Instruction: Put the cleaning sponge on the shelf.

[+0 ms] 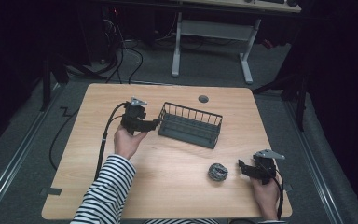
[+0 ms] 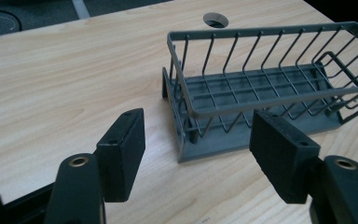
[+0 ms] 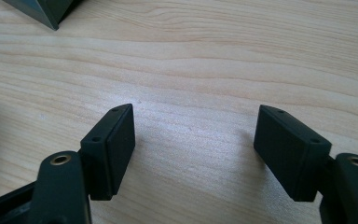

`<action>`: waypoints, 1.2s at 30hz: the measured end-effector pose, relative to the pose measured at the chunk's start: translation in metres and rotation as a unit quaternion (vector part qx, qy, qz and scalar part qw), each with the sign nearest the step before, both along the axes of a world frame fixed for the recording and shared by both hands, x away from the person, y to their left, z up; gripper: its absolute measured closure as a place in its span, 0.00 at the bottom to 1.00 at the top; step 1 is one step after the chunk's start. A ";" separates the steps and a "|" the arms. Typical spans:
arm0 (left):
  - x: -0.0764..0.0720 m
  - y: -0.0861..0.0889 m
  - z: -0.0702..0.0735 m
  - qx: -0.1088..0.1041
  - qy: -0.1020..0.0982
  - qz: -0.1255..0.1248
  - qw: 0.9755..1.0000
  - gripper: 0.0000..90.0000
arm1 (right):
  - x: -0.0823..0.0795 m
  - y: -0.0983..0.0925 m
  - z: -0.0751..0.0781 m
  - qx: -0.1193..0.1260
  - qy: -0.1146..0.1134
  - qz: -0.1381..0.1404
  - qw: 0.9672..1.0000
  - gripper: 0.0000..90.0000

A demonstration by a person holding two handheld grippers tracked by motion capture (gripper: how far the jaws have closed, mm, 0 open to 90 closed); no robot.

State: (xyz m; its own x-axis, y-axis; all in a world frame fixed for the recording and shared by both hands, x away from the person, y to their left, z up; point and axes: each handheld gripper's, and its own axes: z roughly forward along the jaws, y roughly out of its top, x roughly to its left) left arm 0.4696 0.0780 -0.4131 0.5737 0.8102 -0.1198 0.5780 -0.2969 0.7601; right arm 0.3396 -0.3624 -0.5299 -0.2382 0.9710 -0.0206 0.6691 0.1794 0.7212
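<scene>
Scene: a wooden worktop [image 1: 168, 186] seen from above, with a dark wire basket [image 1: 189, 124] at centre frame and a crumpled ball of steel wool [image 1: 217, 171] at lower right of centre.
Left gripper: the left gripper [image 1: 154, 124] sits left of centre in the high view, its tips right at the basket's left end; whether they touch it I cannot tell. In the left gripper view its jaws stand apart with nothing between the pads, and the basket's near corner [image 2: 186, 116] lies just ahead of the gap.
Right gripper: the right gripper [image 1: 241, 167] rests low at lower right of the high view, jaws apart and empty, pointing left toward the steel wool, near it but not touching. In the right gripper view only bare wood lies between its pads.
Basket: upright, empty, set at a slight slant across the middle of the worktop.
Steel wool: alone on the wood, well apart from the basket.
Step in hand: likely the left gripper lining up on the basket's end wall; no grip made on anything.
Next move: probably bring one pad inside the end wall and one outside, then close on the wire rim. The right gripper would need a short reach left to straddle the steel wool.
Risk: a push on the rim may slide the light basket instead.
</scene>
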 end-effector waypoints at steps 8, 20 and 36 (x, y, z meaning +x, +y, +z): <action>0.017 -0.017 0.013 0.021 -0.001 -0.008 1.000 0.42 | 0.000 0.000 0.000 0.001 0.000 0.000 1.000 0.33; 0.050 -0.041 0.013 0.065 0.038 -0.010 0.997 0.44 | 0.000 0.000 0.000 0.000 0.000 0.001 1.000 0.33; 0.064 -0.049 -0.012 0.113 0.068 -0.011 0.991 0.60 | 0.000 0.000 0.000 0.001 0.001 0.002 1.000 0.33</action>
State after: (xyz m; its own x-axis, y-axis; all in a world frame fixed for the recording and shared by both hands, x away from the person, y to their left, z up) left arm 0.5339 0.0286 -0.4254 0.5826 0.8126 -0.0153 0.6625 -0.4639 0.5882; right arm 0.3394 -0.3621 -0.5299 -0.2417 0.9702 -0.0184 0.6694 0.1804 0.7207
